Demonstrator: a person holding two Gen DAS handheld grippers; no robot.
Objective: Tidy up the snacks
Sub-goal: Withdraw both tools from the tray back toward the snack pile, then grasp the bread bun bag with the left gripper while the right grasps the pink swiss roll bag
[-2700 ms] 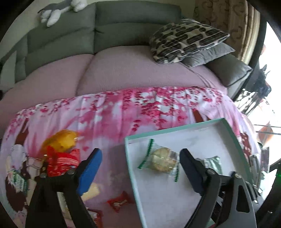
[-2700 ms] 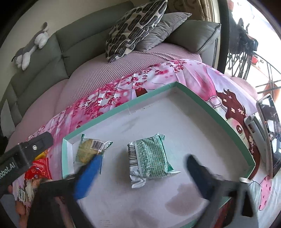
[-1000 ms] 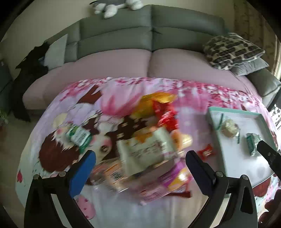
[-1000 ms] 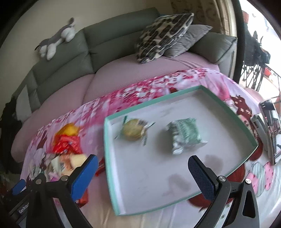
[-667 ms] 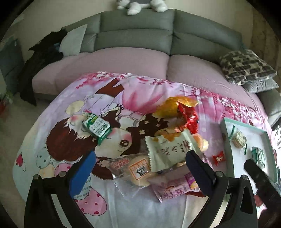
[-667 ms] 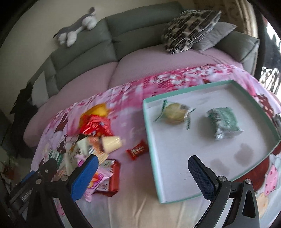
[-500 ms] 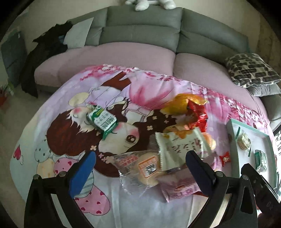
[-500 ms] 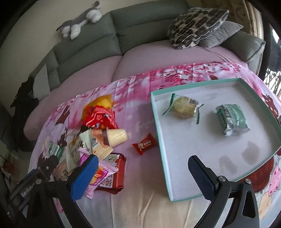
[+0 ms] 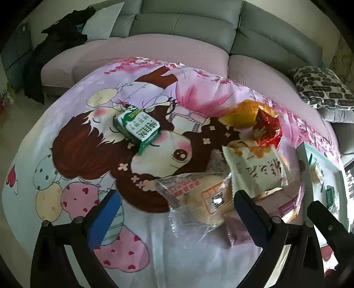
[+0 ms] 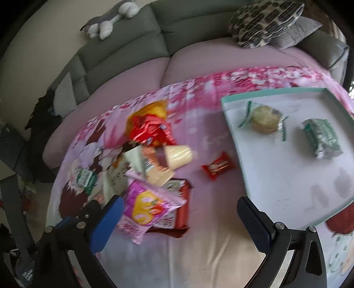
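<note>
A pile of snack packets lies on a cartoon-print cloth: a clear-wrapped bun [image 9: 205, 203], a white packet [image 9: 256, 170], a red packet [image 10: 150, 130] and a pink packet [image 10: 146, 206]. A green carton [image 9: 138, 127] lies apart to the left. A small red candy [image 10: 218, 165] sits beside the teal-rimmed tray [image 10: 234, 137], which holds a wrapped biscuit [image 10: 265, 118] and a green packet [image 10: 323, 138]. My left gripper [image 9: 174, 210] is open above the cloth in front of the bun. My right gripper [image 10: 179, 219] is open above the pink packet, empty.
A grey and pink sofa [image 9: 181, 28] curves behind the table, with patterned cushions [image 10: 265, 20] at the right and a plush toy [image 10: 110, 20] on its back. Dark clothing [image 9: 55, 48] lies on the left end. The right gripper's arm [image 9: 327, 223] shows at the right.
Both grippers have swung left, away from the tray and toward the snack pile. The left view now takes in the green carton and the whole cloth. Both stayed open and empty.
</note>
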